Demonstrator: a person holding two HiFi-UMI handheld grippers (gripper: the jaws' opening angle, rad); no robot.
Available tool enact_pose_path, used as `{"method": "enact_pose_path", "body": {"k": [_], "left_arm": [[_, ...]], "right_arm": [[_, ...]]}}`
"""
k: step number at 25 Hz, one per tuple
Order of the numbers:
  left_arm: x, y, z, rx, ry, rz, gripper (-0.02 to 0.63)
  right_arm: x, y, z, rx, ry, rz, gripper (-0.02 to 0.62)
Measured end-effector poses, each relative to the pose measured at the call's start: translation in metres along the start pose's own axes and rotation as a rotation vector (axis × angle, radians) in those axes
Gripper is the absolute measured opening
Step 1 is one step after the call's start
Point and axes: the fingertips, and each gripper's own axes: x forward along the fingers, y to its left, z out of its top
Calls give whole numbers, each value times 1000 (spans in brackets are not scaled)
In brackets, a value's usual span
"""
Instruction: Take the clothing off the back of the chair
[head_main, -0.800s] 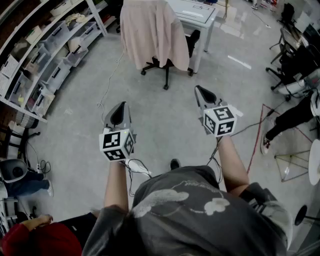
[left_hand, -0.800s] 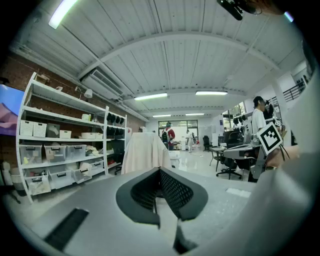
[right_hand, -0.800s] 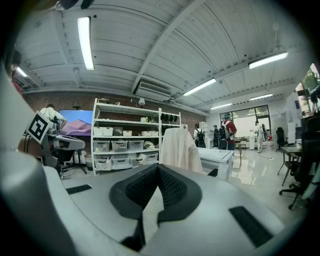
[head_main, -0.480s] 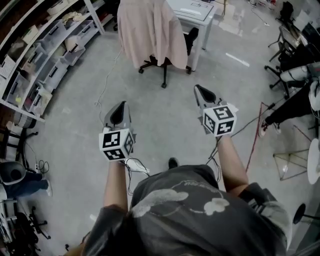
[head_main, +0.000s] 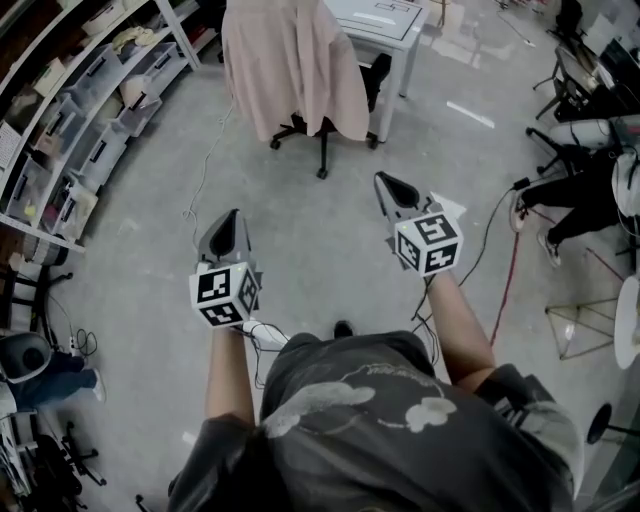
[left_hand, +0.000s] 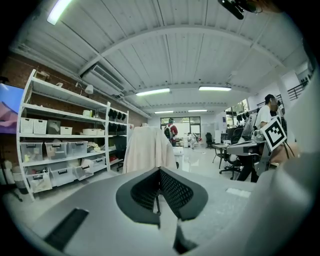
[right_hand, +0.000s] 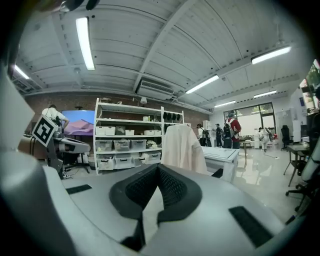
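A pale pink garment (head_main: 290, 60) hangs over the back of a black office chair (head_main: 321, 132) at the top of the head view, some way ahead of both grippers. My left gripper (head_main: 228, 216) is held out over the concrete floor, shut with nothing in it. My right gripper (head_main: 383, 183) is held out beside it, also shut and empty. In the left gripper view the garment (left_hand: 149, 150) stands straight ahead beyond the closed left gripper (left_hand: 159, 172). In the right gripper view the garment (right_hand: 182, 146) shows slightly to the right beyond the closed right gripper (right_hand: 158, 170).
A white shelf rack (head_main: 90, 110) with bins runs along the left. A white table (head_main: 385, 25) stands right behind the chair. Seated people and office chairs (head_main: 590, 190) are at the right, and cables (head_main: 505, 270) trail over the floor there.
The chair and garment have slid up and left in the head view. A person in red at the bottom left has left the view. Both grippers stay shut.
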Motion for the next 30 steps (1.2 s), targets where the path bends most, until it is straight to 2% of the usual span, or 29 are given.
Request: {"method": "enact_pose_path", "body": {"k": [10,15,21,30], "left_arm": [[6,45,-8,-41,9,78,0],[33,69,-1,-36,4,67,0],[99,128,7,-21,-20,24,0],[244,246,30,-18,8,-92,0]], "right_arm": [[43,6,-9,35,2,22,-8],[81,1,-4,36,11,10,-8],[160,-6,-3,43,23,-36,-8],[306,-22,9,70,75,-173,-8]]}}
